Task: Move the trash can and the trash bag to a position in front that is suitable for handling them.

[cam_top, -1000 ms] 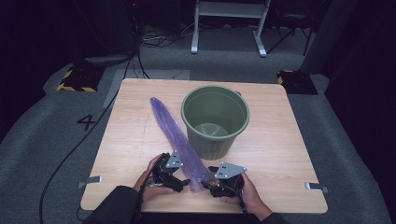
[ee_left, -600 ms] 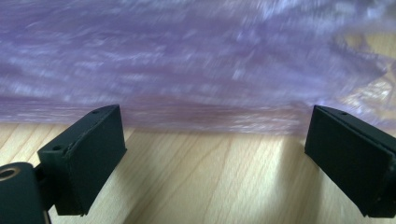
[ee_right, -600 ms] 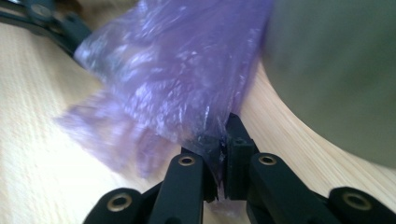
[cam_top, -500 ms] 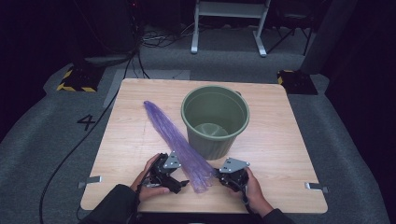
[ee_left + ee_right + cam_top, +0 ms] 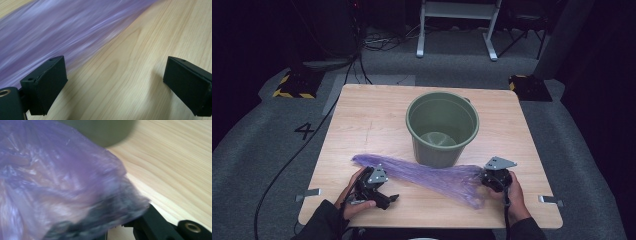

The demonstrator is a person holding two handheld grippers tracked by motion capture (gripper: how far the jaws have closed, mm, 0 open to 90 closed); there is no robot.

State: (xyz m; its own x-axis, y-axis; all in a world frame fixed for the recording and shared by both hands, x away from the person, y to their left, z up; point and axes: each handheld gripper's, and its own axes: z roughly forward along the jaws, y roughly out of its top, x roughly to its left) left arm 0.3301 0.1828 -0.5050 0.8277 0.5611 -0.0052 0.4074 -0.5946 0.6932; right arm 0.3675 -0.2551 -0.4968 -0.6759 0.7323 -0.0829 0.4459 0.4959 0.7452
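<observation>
Here a purple plastic bag (image 5: pixel 432 175) lies stretched across the near part of the wooden counter (image 5: pixel 372 115), running from a thin tip toward the near left, past the front of the green bucket (image 5: pixel 442 127), to a wider, crumpled end toward the near right corner. The bucket stands upright around the middle of the counter, a little toward its far edge, and the bag passes just in front of its base; whether the two touch I cannot tell. The right gripper (image 5: pixel 493 179) sits at the bag's wide end, near the counter's near right corner, held by the person's right hand (image 5: pixel 512 195). Its jaws have just been closing, and in the right gripper view the bunched purple film (image 5: pixel 62 185) covers them and gathers darkly where they meet, so this gripper is clamped on the bag's end, with the blurred bucket wall (image 5: pixel 105 130) beyond it. The left gripper (image 5: pixel 384 197) rests low over the counter by the near edge, left of centre, in the person's left hand (image 5: pixel 354 192), just on the near side of the bag's thin part. In the left gripper view its two black jaws stand wide apart with only bare wood (image 5: pixel 120 75) between them; the bag (image 5: pixel 50 32) lies beyond and beside one jaw, not between the pads, so this gripper holds nothing. The bag in that view is streaked with blur.
</observation>
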